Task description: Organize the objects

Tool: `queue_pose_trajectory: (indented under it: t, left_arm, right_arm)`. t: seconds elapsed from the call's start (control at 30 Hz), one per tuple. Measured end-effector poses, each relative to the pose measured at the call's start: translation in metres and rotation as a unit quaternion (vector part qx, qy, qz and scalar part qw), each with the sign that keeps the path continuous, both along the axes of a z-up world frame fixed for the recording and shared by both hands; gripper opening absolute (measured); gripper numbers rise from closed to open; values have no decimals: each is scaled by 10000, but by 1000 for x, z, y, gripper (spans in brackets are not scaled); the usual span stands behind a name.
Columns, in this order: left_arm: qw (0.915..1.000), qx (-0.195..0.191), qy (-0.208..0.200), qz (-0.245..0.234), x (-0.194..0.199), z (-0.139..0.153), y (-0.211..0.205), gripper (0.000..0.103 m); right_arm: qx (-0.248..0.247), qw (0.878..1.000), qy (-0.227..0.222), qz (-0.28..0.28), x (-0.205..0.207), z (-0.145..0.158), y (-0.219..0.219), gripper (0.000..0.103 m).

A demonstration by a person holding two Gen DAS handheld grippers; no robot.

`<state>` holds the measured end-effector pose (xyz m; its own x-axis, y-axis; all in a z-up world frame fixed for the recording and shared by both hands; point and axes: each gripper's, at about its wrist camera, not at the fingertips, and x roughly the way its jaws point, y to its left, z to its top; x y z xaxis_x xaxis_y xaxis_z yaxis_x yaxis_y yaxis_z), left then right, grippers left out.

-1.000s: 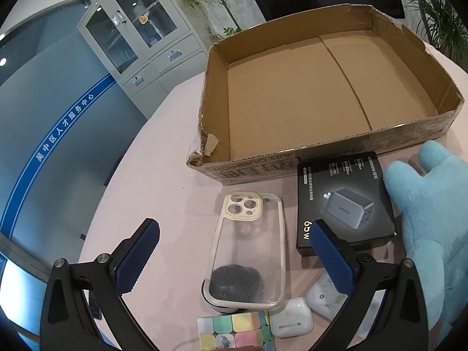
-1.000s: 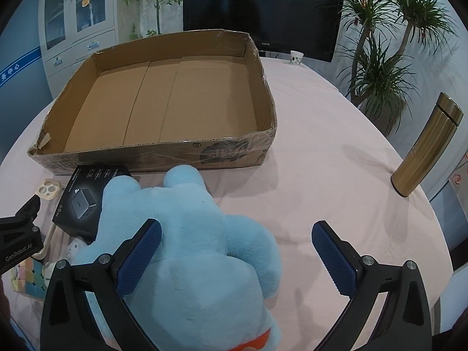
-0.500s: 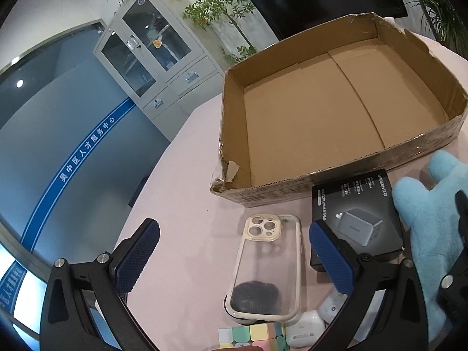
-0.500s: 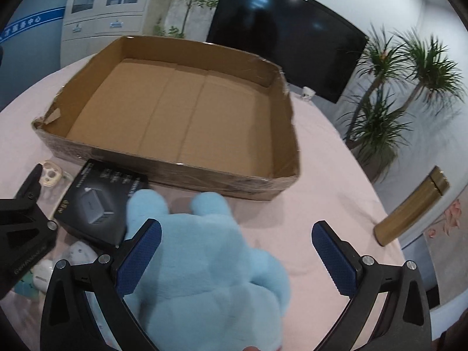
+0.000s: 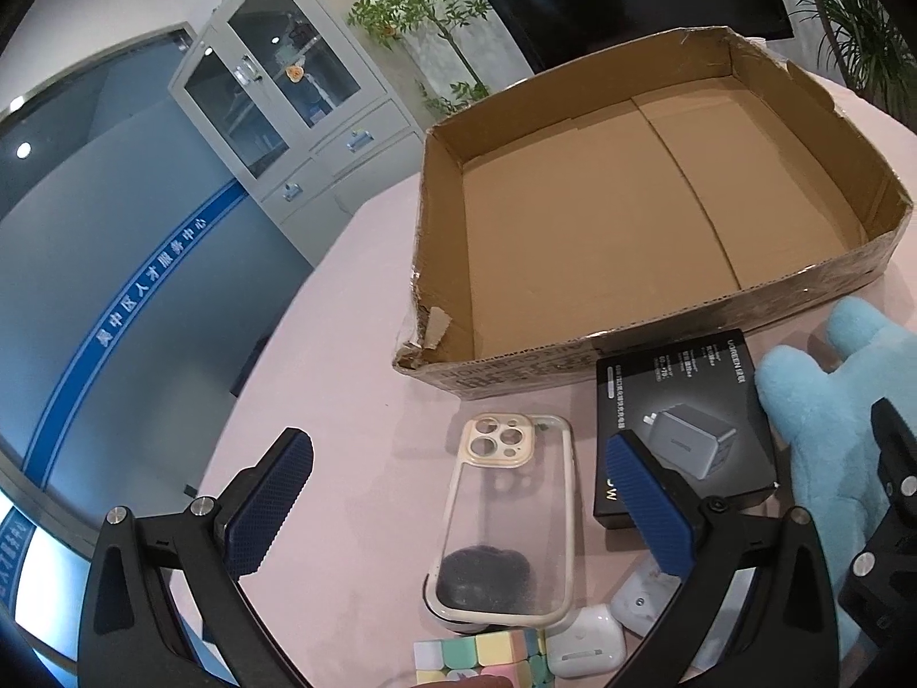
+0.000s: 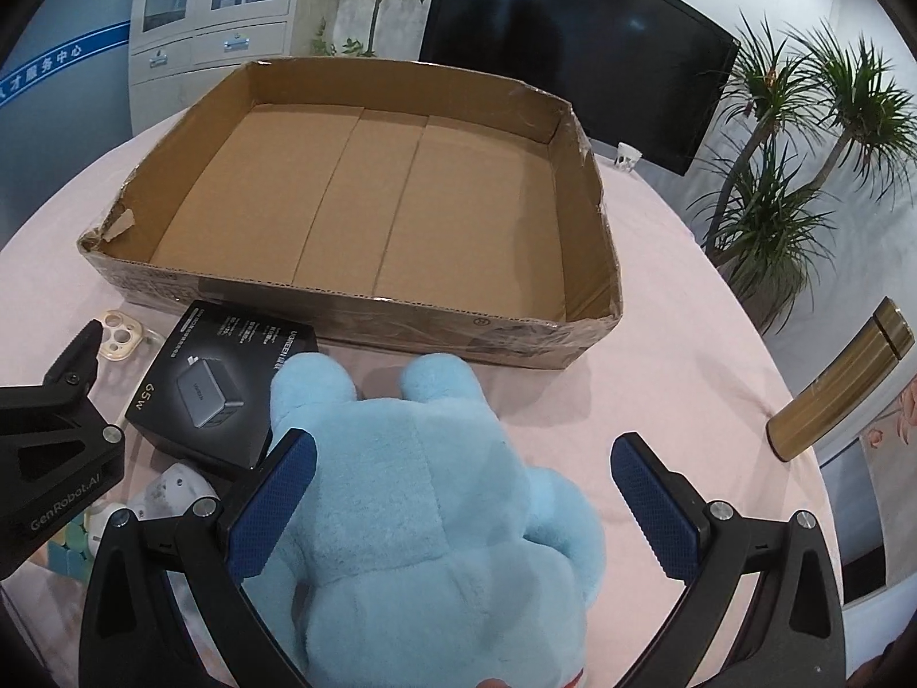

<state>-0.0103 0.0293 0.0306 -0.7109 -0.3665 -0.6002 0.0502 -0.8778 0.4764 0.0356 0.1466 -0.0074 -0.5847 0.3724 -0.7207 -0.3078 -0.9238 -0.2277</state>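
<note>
We hold the left hand-held gripper (image 5: 455,507) spread over the phone case (image 5: 507,516) | right hand-held gripper (image 6: 464,507) spread astride the plush toy (image 6: 424,516) | cardboard box (image 6: 355,309) empty, ready for both.

The pastel-coloured puzzle cube (image 5: 481,656) is cut off by the lower edge of the left wrist view, and the light-blue plush toy (image 6: 435,522) by that of the right wrist view. A dark round object (image 5: 486,573) beneath the clear phone case with a cream rim (image 5: 510,516) cannot be identified. The small white print on the black charger box (image 5: 679,430) is too fine to read.
</note>
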Motion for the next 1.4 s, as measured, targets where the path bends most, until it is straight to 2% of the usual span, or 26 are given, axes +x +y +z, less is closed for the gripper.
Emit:
queue_pose_trajectory:
  t: [0.13, 0.33, 0.43, 0.5, 0.53, 0.6, 0.67, 0.7, 0.73, 0.87, 0.97, 1.03, 1.07, 1.13, 1.23, 1.27, 1.3, 1.33, 1.4]
  left_arm:
    - [9993, 274, -227, -150, -2, -1, -3, 102]
    - [9975, 561, -325, -272, 0, 2, -3, 102]
    - [9925, 979, -543, -488, -3, 8, -6, 102]
    - [9843, 1439, -710, -734, -6, 16, -9, 102]
    - [9775, 1707, -822, -932, -7, 20, -9, 102]
    - [9563, 2310, -1161, -1367, -11, 24, -7, 102]
    - [9300, 2842, -1515, -1774, -14, 23, -1, 102]
    - [9204, 2994, -1642, -1903, -15, 21, 5, 102]
    - [9160, 3044, -1731, -1960, -14, 18, 11, 102]
    - [9132, 2956, -1991, -1977, -10, 2, 33, 102]
    - [9048, 3016, -2221, -2025, 5, -13, 40, 102]
    - [9017, 3043, -2222, -2119, 16, -19, 42, 102]
    - [9029, 3003, -2222, -2128, 19, -22, 43, 101]
    - [9046, 2937, -2256, -2109, 23, -28, 46, 94]
    - [8995, 3103, -2241, -2108, 22, -29, 44, 86]
    - [9004, 3094, -2211, -2115, 22, -26, 43, 83]
    - [8995, 3137, -2211, -2089, 24, -25, 42, 75]
    - [8962, 3250, -2225, -2044, 27, -23, 39, 67]
    - [8989, 3249, -2192, -1959, 31, -25, 38, 64]
  right_arm:
    - [-240, 9997, -55, 24, 0, -2, 4, 103]
    - [-471, 9989, -43, 41, 4, -3, 8, 103]
    - [-955, 9952, 168, 121, 12, 8, 23, 103]
    - [-1409, 9894, 346, 94, 20, 16, 43, 103]
    - [-1649, 9854, 421, 86, 24, 18, 55, 103]
    - [-2095, 9764, 525, 13, 34, 22, 84, 103]
    - [-2559, 9646, 636, -15, 45, 20, 113, 103]
    - [-2768, 9588, 643, -60, 49, 17, 124, 103]
    - [-3076, 9496, 597, -116, 52, 10, 139, 103]
    - [-3792, 9237, 476, -258, 58, -18, 167, 103]
    - [-4198, 9070, 302, -158, 53, -43, 175, 103]
    - [-4270, 9039, 257, 70, 49, -54, 175, 103]
    - [-4261, 9040, 251, 217, 45, -60, 173, 103]
    - [-4309, 9015, 158, 378, 38, -70, 172, 100]
    - [-4317, 8995, 12, 678, 29, -84, 172, 91]
    - [-4413, 8940, 35, 779, 26, -88, 173, 87]
    - [-4492, 8894, 43, 845, 24, -91, 175, 81]
    - [-4555, 8853, 29, 934, 20, -94, 175, 79]
    - [-4583, 8815, 13, 1135, 15, -98, 172, 72]
